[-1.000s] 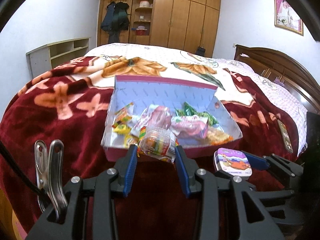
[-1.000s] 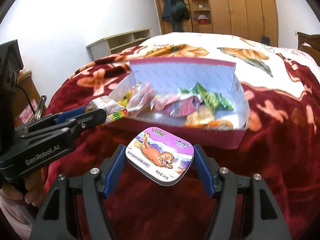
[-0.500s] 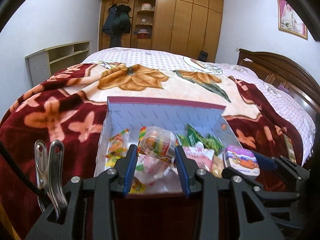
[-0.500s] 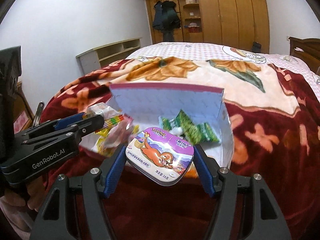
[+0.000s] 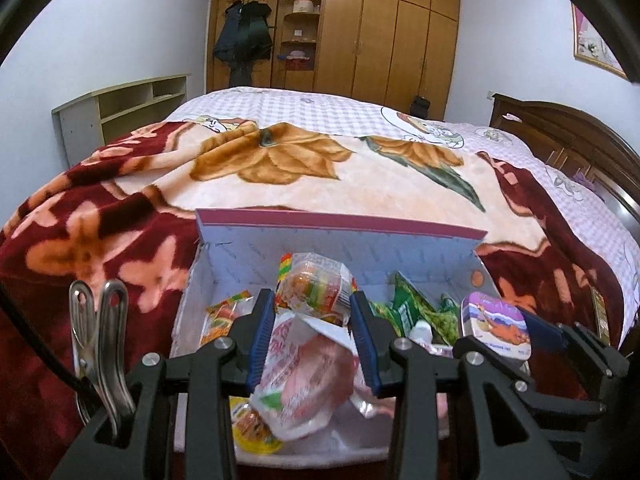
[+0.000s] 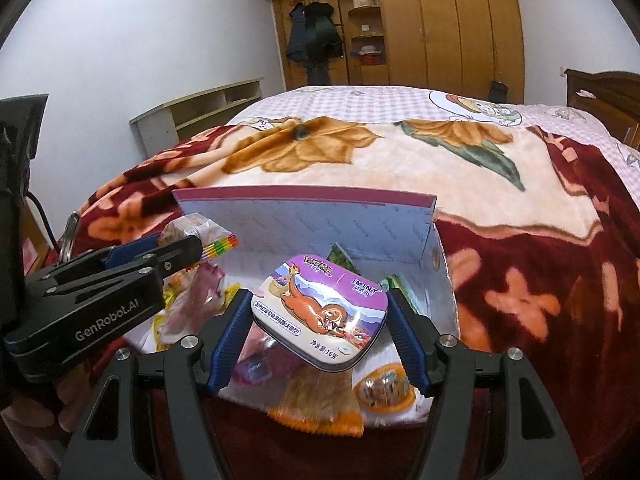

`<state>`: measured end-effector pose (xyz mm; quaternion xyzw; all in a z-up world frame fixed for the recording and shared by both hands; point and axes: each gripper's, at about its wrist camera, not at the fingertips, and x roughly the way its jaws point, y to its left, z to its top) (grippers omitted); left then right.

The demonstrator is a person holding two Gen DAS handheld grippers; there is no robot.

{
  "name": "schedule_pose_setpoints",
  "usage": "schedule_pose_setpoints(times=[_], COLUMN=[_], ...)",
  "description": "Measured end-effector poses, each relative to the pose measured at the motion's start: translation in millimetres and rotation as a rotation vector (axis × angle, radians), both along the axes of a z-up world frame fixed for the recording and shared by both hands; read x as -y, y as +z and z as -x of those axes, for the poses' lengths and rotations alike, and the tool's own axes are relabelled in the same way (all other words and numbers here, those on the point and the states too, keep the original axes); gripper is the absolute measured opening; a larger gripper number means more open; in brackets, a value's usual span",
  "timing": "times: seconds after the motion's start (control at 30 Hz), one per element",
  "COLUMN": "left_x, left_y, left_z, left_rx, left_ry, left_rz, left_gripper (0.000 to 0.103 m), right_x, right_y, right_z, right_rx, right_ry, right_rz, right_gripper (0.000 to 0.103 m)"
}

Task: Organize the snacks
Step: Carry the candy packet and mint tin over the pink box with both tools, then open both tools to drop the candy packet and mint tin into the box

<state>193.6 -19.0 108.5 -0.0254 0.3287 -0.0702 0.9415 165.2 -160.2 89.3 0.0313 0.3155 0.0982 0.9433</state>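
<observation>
The left gripper [image 5: 314,316] clamps its blue-padded fingers [image 5: 260,332] on a clear plastic packet of rainbow-striped candy [image 5: 316,286], crinkled and glossy, holding it in the air above the open white cardboard box with a maroon rim [image 5: 340,222]. The right gripper [image 6: 320,320] is closed on a rounded purple mint tin printed with an orange cartoon creature [image 6: 320,314], tilted, its silver edge catching light, also above the box. Inside the box lie a pink-and-white foil snack bag [image 5: 308,376], green foil sachets [image 5: 416,308] toward its right wall, a small orange-and-yellow sweet packet [image 5: 222,314] near its left wall, and an orange chip bag [image 6: 316,404] at its near edge. The box sits on a dark red floral blanket [image 6: 540,280] spread over the bed, with a wooden wardrobe [image 5: 376,36] far behind it.
</observation>
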Motion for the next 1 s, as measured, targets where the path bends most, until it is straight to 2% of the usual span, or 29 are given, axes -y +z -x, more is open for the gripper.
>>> schedule_pose_setpoints(times=[0.37, 0.63, 0.8, 1.0], left_x=[2.6, 5.5, 0.7, -3.5], left_y=[-31.8, -40.1, -46.8, -50.1], left_z=[-28.9, -31.4, -35.7, -35.6], left_rx=[-0.070, -0.064, -0.089, -0.081], left_ry=[0.018, 0.017, 0.033, 0.040], left_rz=[-0.001, -0.025, -0.005, 0.018], left_gripper=[0.040, 0.042, 0.052, 0.063], right_x=[0.1, 1.7, 1.0, 3.9], right_y=[-21.7, -37.7, -39.6, -42.3], right_z=[-32.7, -41.9, -42.5, -42.3], right_rx=[-0.051, -0.078, -0.075, -0.089], right_ry=[-0.017, -0.035, -0.038, -0.051], right_rz=[0.014, 0.024, 0.024, 0.017], right_gripper=[0.068, 0.068, 0.069, 0.073])
